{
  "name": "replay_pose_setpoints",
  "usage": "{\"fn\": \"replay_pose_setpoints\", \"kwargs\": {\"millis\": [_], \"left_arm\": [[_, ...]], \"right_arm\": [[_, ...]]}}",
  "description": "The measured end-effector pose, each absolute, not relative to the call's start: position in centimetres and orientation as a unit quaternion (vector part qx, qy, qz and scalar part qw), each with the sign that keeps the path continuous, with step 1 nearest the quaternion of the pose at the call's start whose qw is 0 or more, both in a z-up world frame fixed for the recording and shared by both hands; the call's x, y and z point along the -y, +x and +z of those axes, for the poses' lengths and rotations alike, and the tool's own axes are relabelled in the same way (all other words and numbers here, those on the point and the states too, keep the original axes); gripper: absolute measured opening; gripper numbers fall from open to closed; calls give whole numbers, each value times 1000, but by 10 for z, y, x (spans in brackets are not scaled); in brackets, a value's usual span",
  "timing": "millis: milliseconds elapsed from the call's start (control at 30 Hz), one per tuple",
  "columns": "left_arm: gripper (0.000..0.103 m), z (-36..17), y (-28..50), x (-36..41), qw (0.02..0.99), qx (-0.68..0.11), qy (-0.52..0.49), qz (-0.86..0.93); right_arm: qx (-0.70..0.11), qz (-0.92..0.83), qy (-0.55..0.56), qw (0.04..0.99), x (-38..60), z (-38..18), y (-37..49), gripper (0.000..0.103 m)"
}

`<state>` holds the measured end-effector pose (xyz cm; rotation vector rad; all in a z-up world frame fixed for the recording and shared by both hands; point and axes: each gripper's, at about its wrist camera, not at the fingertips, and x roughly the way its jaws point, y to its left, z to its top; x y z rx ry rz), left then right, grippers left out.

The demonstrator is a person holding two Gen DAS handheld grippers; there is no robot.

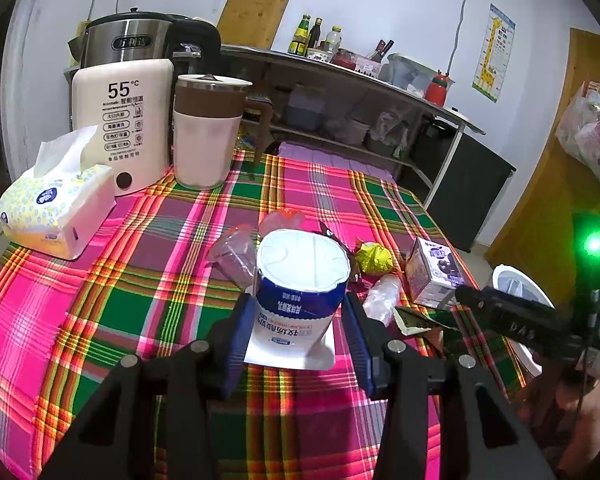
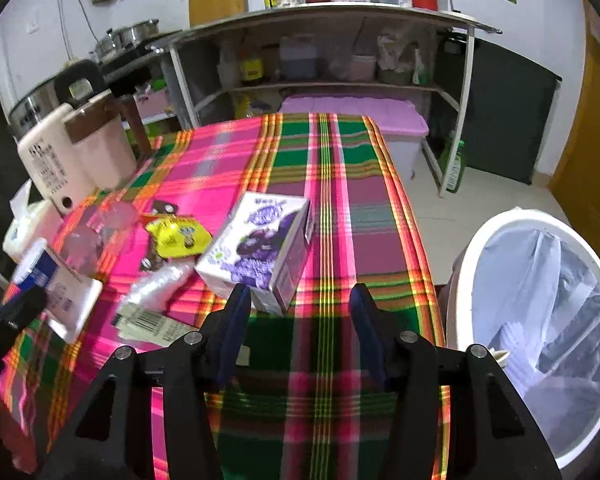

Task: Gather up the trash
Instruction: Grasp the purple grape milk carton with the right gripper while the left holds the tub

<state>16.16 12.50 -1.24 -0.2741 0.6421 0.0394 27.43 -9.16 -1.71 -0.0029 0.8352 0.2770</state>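
Observation:
My left gripper [image 1: 298,314] is shut on a blue-and-white yogurt pouch [image 1: 300,292], its blue pads pressing both sides just above the plaid tablecloth [image 1: 140,272]. The pouch also shows in the right wrist view [image 2: 48,276]. My right gripper [image 2: 300,308] is open and empty, near a purple milk carton [image 2: 256,248] that lies just left of its left finger. More trash lies around: a yellow wrapper [image 2: 178,236], clear crumpled plastic [image 2: 156,286], a barcode scrap [image 2: 148,324]. A white trash bin [image 2: 540,320] with a liner stands right of the table.
A tissue pack [image 1: 56,204], a white kettle [image 1: 124,120] and a pink mug [image 1: 208,132] stand at the table's far left. A metal shelf counter [image 2: 320,20] with bottles stands behind. A purple-lidded box [image 2: 360,120] sits beyond the table.

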Motion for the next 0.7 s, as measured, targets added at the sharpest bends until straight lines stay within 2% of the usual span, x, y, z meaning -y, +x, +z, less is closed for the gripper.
{"fn": "replay_pose_setpoints", "kwargs": {"millis": [400, 500, 700], "left_arm": [[47, -10, 159, -127, 941, -311, -134, 20], [47, -11, 159, -129, 940, -312, -138, 20], [47, -11, 159, -133, 939, -311, -142, 18]], "right_arm": [[-379, 127, -50, 915, 42, -12, 281, 53], [-372, 113, -66, 919, 36, -14, 285, 67], [-362, 102, -68, 924, 49, -15, 285, 67]]}}
